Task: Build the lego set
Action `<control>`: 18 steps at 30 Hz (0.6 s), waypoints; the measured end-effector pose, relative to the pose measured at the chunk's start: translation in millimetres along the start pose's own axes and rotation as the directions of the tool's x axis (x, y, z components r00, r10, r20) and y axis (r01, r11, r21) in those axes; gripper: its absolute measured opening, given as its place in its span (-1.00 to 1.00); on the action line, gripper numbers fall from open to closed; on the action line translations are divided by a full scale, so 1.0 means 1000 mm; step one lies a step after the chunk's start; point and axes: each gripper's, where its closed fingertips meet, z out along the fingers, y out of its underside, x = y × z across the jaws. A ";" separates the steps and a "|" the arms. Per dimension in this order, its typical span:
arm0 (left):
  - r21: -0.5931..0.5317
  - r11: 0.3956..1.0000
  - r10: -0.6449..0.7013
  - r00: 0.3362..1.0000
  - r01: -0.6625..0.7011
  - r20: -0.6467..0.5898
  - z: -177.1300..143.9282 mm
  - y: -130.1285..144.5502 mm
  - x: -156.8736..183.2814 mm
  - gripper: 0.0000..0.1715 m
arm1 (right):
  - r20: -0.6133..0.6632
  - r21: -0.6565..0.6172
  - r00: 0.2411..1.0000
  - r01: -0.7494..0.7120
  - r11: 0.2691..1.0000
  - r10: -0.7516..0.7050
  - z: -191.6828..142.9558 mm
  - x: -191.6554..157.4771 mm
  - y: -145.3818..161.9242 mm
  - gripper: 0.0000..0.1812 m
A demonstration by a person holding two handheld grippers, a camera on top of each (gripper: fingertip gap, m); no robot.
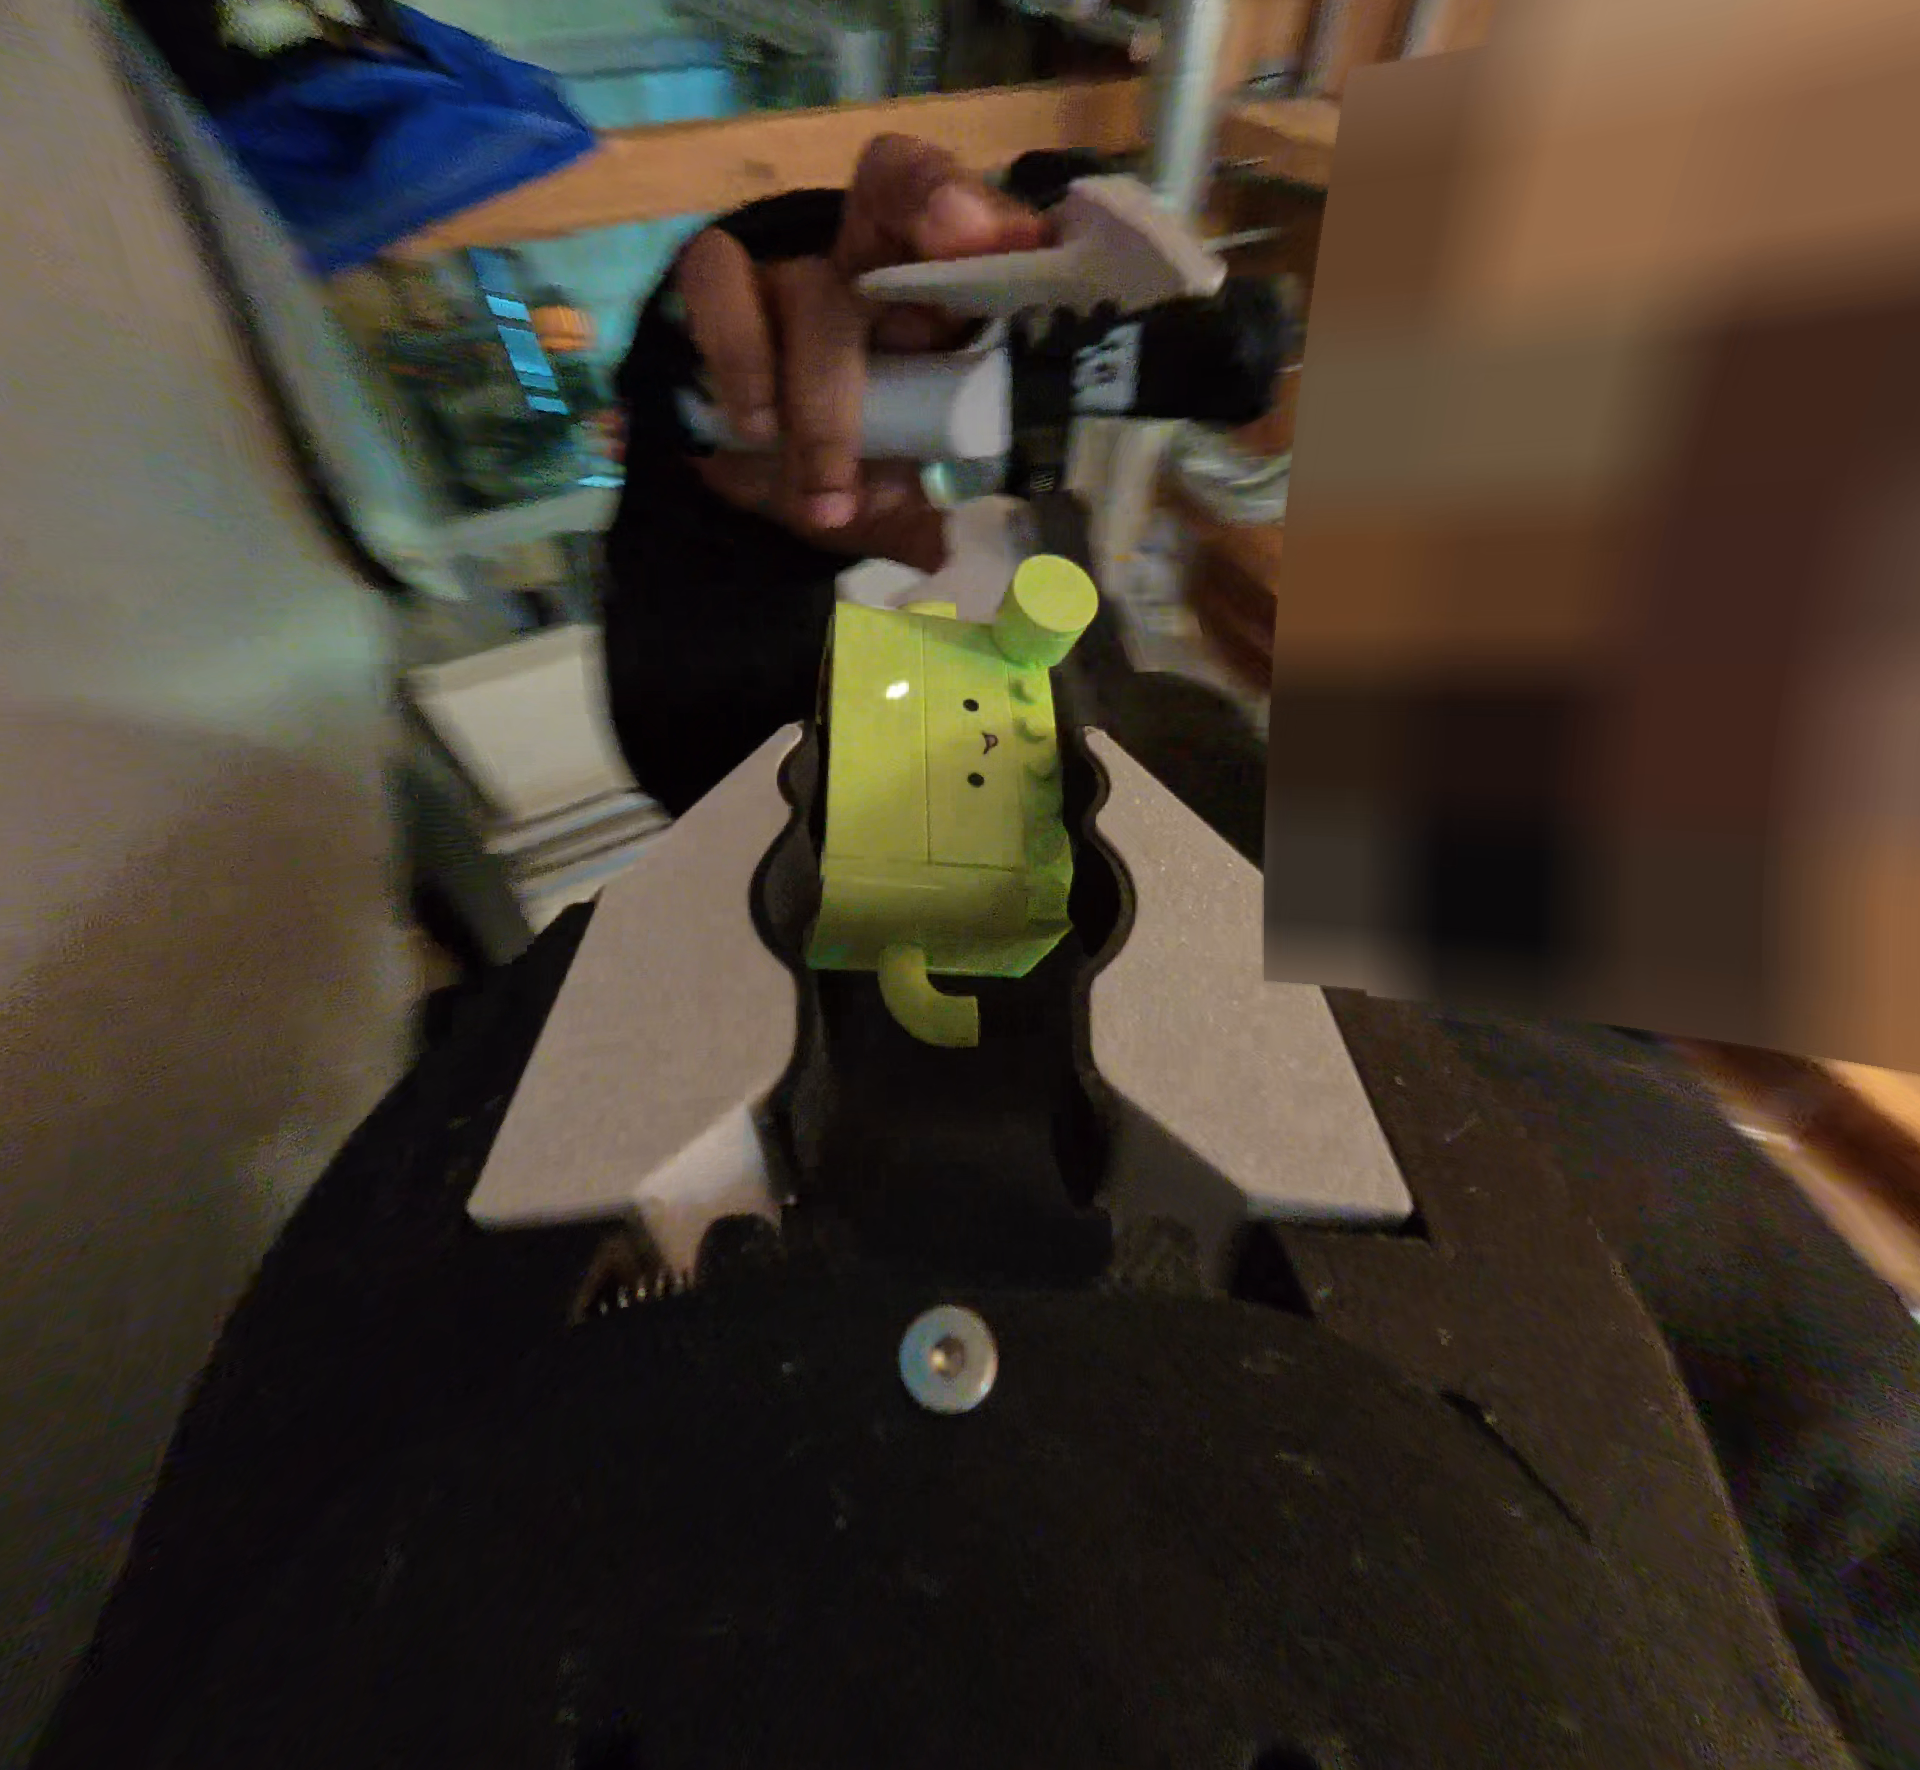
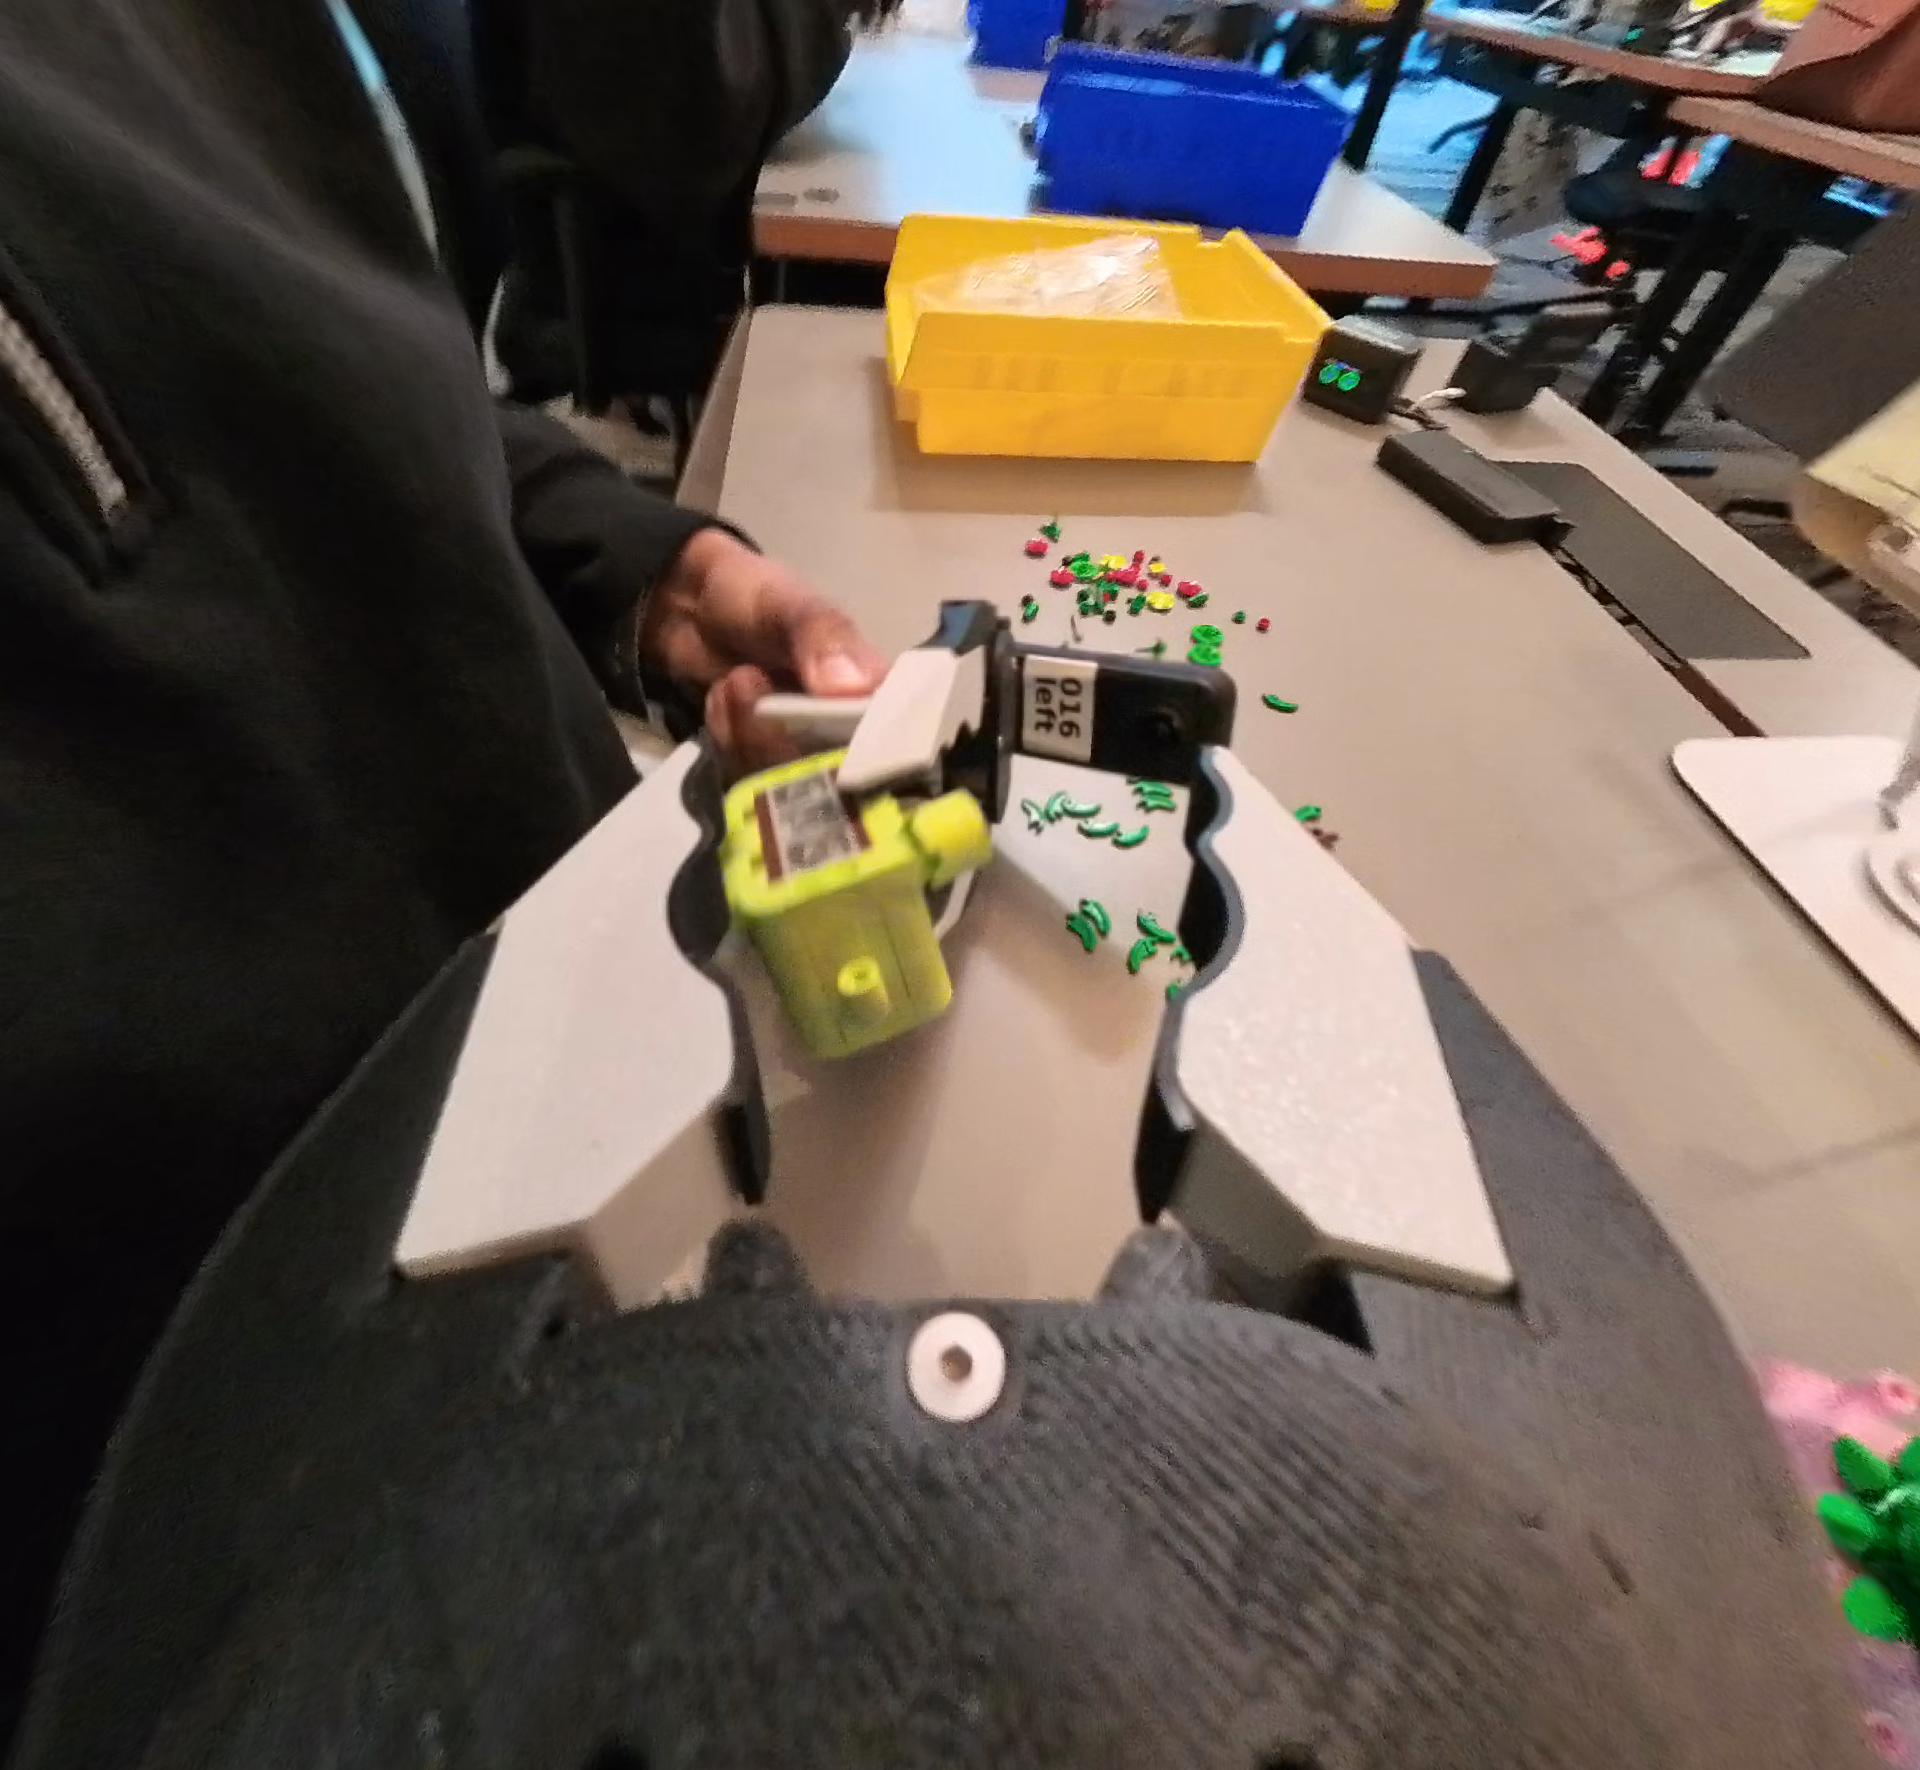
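A: Left hand-held gripper (image 1: 940, 847): state?
B: Pinching the lime lego figure (image 1: 940, 811), held in the air.
A: Right hand-held gripper (image 2: 956, 899)?
B: Spread wide, holding nothing; the figure sits by its left finger. Beyond, loose pieces (image 2: 1127, 582) scatter the table (image 2: 1455, 785).

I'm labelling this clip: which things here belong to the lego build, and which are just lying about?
Job:
lime model
left hand-held gripper, shut on it
right hand-held gripper, open
loose pieces

Lying about:
yellow bin
blue bin
black box
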 end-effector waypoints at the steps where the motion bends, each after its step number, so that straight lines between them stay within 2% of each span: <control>1: -0.002 0.998 0.061 0.993 -0.061 0.105 -0.004 -0.002 -0.011 -0.49 | -0.023 0.036 0.999 -0.048 0.998 0.048 -0.005 0.006 -0.002 -0.04; 3: -0.008 0.981 0.187 0.944 -0.192 0.272 -0.013 -0.009 -0.024 -0.49 | -0.068 0.096 0.987 -0.142 0.985 0.149 -0.015 0.019 0.001 -0.09; 5: -0.020 0.944 0.307 0.856 -0.329 0.416 -0.024 -0.021 -0.032 -0.49 | -0.129 0.137 0.962 -0.223 0.965 0.241 -0.022 0.032 0.011 -0.16; 7: -0.087 0.870 0.442 0.690 -0.485 0.573 -0.039 -0.034 -0.042 -0.49 | -0.175 0.170 0.935 -0.279 0.945 0.308 -0.024 0.040 0.025 -0.24; 9: -0.213 0.775 0.552 0.471 -0.595 0.688 -0.053 -0.046 -0.051 -0.49 | -0.219 0.195 0.911 -0.310 0.930 0.350 -0.022 0.044 0.039 -0.34; 12: -0.439 0.621 0.668 0.145 -0.649 0.730 -0.067 -0.057 -0.061 -0.49 | -0.308 0.198 0.875 -0.325 0.925 0.373 -0.015 0.049 0.065 -0.46; 14: -0.568 0.530 0.716 -0.026 -0.630 0.697 -0.070 -0.060 -0.066 -0.49 | -0.375 0.166 0.854 -0.321 0.932 0.361 -0.009 0.050 0.085 -0.51; 16: -0.658 0.479 0.741 -0.134 -0.581 0.658 -0.071 -0.061 -0.074 -0.48 | -0.432 0.122 0.837 -0.314 0.942 0.335 -0.004 0.047 0.103 -0.52; 18: -0.687 0.464 0.758 -0.150 -0.559 0.635 -0.068 -0.059 -0.081 -0.48 | -0.472 0.084 0.830 -0.295 0.952 0.299 -0.001 0.044 0.114 -0.52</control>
